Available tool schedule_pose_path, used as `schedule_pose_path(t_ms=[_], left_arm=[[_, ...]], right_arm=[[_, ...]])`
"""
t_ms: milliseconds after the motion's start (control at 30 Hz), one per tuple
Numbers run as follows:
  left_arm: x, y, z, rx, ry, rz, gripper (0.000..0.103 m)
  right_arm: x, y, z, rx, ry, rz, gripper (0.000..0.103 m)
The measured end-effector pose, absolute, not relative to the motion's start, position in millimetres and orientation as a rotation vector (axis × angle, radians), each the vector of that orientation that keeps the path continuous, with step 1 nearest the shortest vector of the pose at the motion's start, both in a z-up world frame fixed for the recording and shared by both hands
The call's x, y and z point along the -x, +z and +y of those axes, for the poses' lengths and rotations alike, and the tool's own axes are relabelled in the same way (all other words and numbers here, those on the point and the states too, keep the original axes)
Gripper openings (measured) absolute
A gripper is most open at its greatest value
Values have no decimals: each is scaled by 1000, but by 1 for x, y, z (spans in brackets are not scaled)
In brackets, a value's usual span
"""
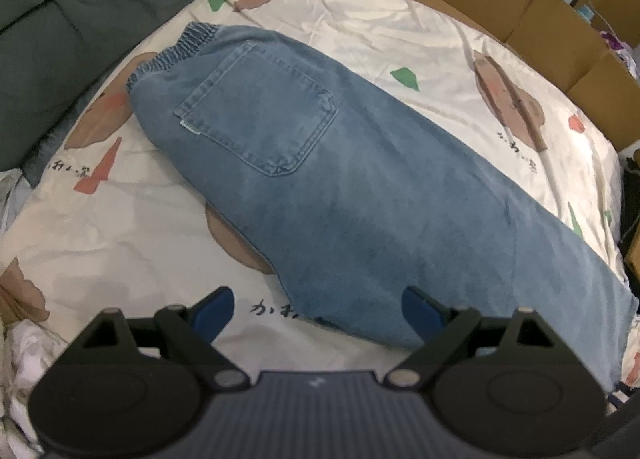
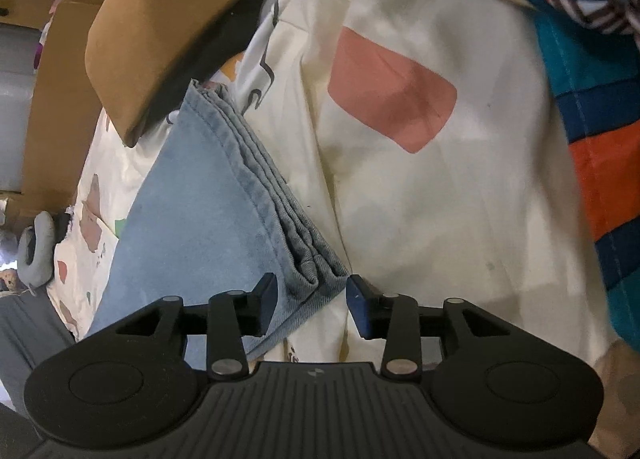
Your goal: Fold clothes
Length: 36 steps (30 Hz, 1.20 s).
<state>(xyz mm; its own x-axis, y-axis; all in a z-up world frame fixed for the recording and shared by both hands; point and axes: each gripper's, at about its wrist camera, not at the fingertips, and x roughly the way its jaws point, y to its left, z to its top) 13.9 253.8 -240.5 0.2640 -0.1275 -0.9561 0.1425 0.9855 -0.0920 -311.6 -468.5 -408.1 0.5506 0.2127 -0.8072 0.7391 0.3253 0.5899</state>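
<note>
A pair of light blue jeans [image 1: 320,179] lies folded lengthwise on a cream printed bed sheet [image 1: 120,227], back pocket up, elastic waistband at the far left. My left gripper [image 1: 316,309] is open, its blue pads straddling the near edge of the jeans. In the right wrist view the stacked leg hems of the jeans [image 2: 224,199] run diagonally. My right gripper [image 2: 312,299] is open, with the hem corner lying between its pads.
A brown cushion [image 2: 172,19] rests over the far end of the jeans. A teal, orange and navy blanket [image 2: 592,99] lies at the right. Cardboard boxes [image 1: 520,7] line the far side of the bed. A dark green sofa [image 1: 60,19] stands at the left.
</note>
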Motion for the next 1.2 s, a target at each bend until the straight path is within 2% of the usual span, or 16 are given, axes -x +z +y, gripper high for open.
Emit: schedule_pose_path(t_ms=[133, 400, 533, 667, 733, 800, 1200], left_arm=[[-12, -236, 253, -16, -183, 1284, 93], [-6, -242, 253, -3, -176, 1299, 93], [0, -242, 251, -19, -193, 1304, 93], [5, -242, 255, -26, -189, 1312, 93], [6, -241, 258, -25, -179, 1316, 93], [6, -241, 260, -27, -171, 1319, 93], [3, -238, 262, -34, -169, 1322, 93]], right_arm=[[309, -413, -469, -1251, -423, 961, 44], [313, -386, -473, -1302, -385, 871, 44], [309, -392, -471, -1277, -410, 919, 45], [318, -411, -467, -1384, -420, 912, 45], [322, -421, -465, -1456, -417, 890, 59], [324, -425, -461, -1490, -429, 873, 65], [322, -430, -464, -1511, -419, 784, 66]])
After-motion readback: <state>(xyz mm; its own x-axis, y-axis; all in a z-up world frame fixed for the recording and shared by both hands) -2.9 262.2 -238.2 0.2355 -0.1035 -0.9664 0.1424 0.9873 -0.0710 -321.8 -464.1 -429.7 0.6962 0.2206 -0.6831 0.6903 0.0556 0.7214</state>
